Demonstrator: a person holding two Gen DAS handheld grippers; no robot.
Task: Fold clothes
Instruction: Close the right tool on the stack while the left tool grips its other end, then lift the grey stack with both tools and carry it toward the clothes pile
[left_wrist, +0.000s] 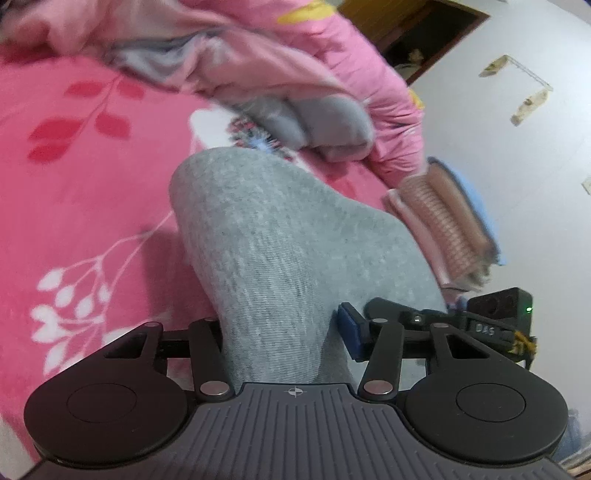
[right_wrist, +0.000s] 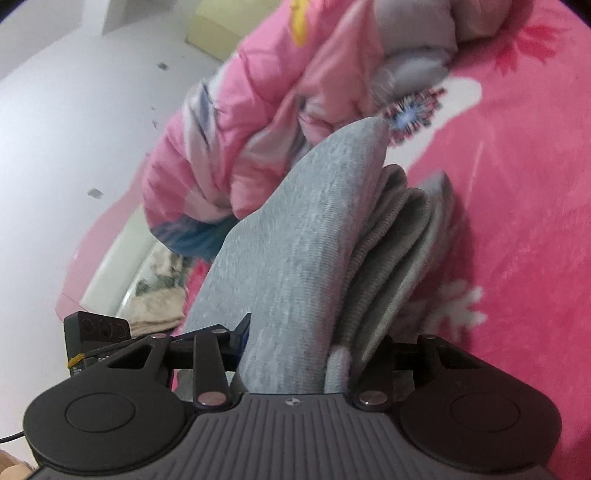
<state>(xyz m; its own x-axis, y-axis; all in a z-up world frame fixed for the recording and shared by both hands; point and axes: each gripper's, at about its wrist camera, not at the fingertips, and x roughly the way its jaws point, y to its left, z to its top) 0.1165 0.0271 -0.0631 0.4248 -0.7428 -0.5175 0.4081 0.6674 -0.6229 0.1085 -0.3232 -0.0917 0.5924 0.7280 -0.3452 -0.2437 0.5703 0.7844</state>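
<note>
A grey knitted garment (left_wrist: 266, 229) rises from the pink floral bedsheet (left_wrist: 74, 184) and runs between the jaws of my left gripper (left_wrist: 284, 332). Its blue right pad (left_wrist: 351, 328) rests against the cloth's edge, while the left finger is hidden behind the cloth. In the right wrist view the same grey garment (right_wrist: 314, 221), in several folded layers, fills the gap of my right gripper (right_wrist: 306, 350), which is shut on it. The two grippers hold it side by side, and each one's black body shows at the edge of the other's view.
A crumpled pink quilt (left_wrist: 295, 55) lies beyond the garment with a rolled grey garment (left_wrist: 332, 125) against it. A stack of folded clothes (left_wrist: 443, 221) sits at the bed's right edge, with white floor (left_wrist: 517, 166) past it. A cream cloth (right_wrist: 155, 295) lies at the bed's left edge.
</note>
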